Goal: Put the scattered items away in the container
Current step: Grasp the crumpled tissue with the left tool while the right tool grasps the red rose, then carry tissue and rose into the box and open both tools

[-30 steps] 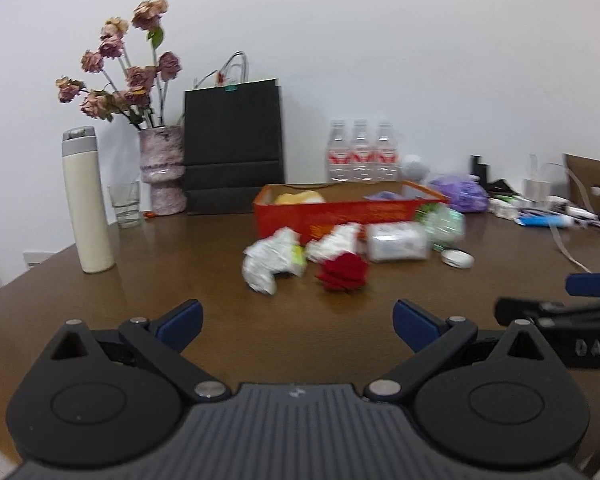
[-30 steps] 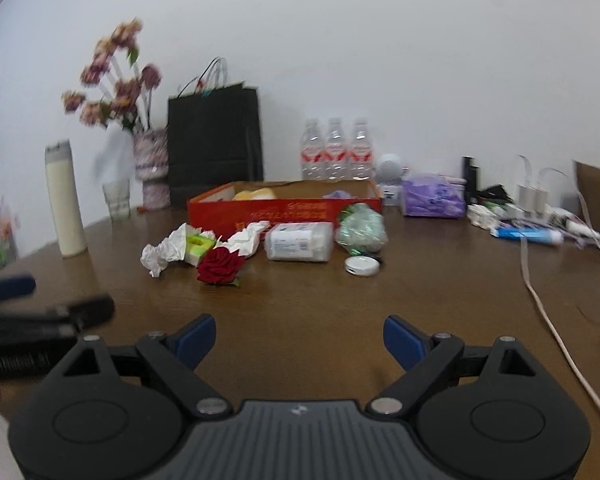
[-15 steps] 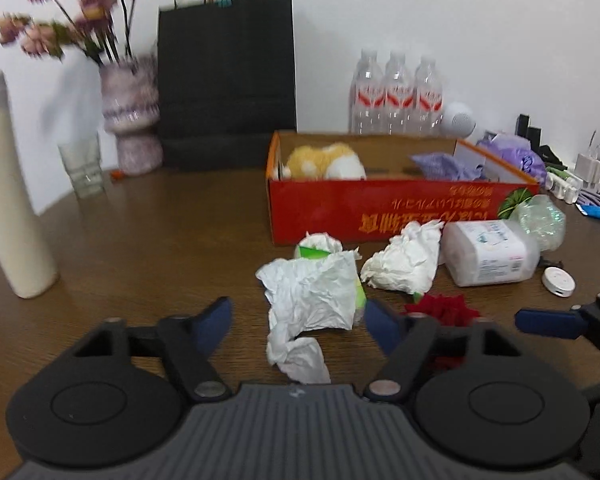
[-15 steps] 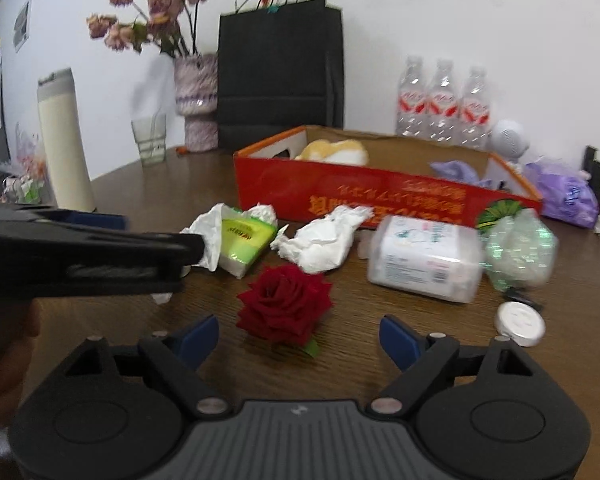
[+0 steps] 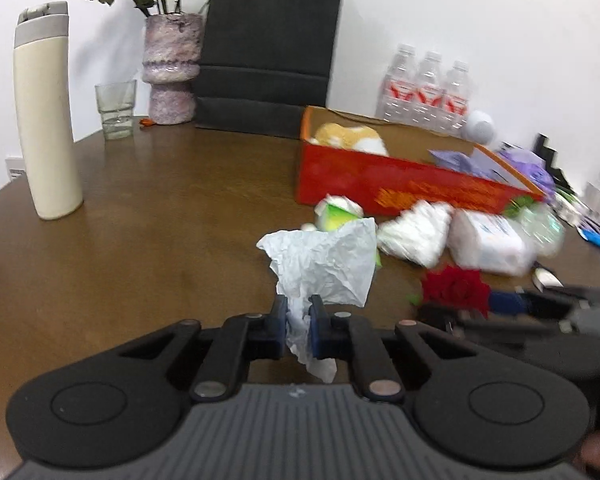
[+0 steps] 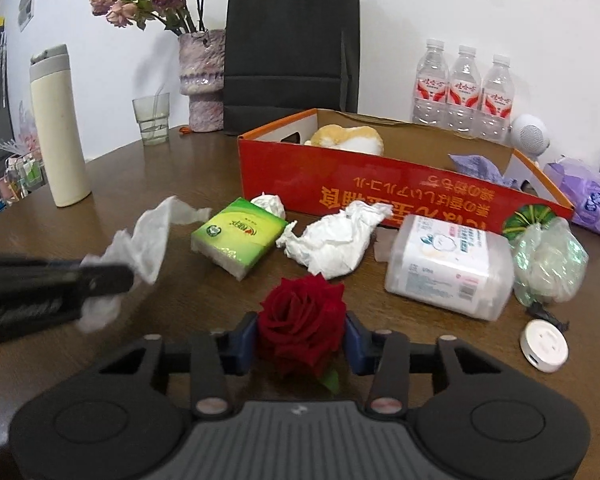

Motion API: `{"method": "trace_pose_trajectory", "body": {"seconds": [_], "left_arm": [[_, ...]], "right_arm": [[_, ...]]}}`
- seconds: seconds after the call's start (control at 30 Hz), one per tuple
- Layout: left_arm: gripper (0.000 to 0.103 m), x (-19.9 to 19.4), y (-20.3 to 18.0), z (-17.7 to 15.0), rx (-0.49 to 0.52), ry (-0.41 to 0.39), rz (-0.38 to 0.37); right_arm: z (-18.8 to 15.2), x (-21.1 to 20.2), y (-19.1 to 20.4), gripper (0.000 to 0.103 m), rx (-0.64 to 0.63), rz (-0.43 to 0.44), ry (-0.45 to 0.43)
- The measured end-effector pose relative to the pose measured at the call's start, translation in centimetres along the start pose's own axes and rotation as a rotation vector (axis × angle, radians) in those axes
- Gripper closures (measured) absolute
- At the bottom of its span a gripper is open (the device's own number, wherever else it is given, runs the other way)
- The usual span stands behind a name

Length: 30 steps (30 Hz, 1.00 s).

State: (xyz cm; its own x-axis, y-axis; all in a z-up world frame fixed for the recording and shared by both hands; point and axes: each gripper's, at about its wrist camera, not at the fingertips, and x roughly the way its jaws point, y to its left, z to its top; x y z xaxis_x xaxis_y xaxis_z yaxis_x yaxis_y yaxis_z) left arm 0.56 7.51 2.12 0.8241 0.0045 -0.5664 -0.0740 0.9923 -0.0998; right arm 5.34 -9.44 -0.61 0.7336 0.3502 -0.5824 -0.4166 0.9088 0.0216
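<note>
Tissue (image 5: 324, 260) | pinched in closing left gripper (image 5: 298, 322) | rose (image 6: 302, 322) | between closing right gripper (image 6: 300, 338) pads

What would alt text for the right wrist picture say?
Black tongs with blue pads are closing around a red rose on a brown table. Behind it lie a green tissue pack, crumpled tissue, a wet-wipes pack and a red cardboard box. At left, other tongs pinch white tissue.
</note>
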Motion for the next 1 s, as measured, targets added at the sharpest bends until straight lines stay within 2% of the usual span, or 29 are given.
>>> {"method": "trace_pose_trajectory", "body": {"seconds": [0.13, 0.37, 0.57, 0.8, 1.0], "left_arm": [[0.091, -1.8, -1.2, -1.5, 0.014, 0.010, -0.026], [0.091, -6.3, -4.7, -3.4, 0.101, -0.082, -0.084], [0.091, -8.4, -7.3, -5.9, 0.112, -0.098, -0.125], [0.091, -11.0, -7.8, -9.4, 0.102, -0.114, -0.109], [0.091, -13.0, -7.2, -10.6, 0.096, -0.146, -0.074]], "right_arm": [[-1.0, -2.6, -1.0, 0.064, 0.028, -0.013, -0.033], [-3.2, -10.2, -3.8, 0.064, 0.093, -0.101, -0.160], [-7.4, -14.8, -3.7, 0.064, 0.153, -0.162, -0.213], [-11.8, -17.7, -2.2, 0.064, 0.166, -0.178, -0.238], [-13.2, -19.3, -0.6, 0.064, 0.145, -0.146, -0.277]]}}
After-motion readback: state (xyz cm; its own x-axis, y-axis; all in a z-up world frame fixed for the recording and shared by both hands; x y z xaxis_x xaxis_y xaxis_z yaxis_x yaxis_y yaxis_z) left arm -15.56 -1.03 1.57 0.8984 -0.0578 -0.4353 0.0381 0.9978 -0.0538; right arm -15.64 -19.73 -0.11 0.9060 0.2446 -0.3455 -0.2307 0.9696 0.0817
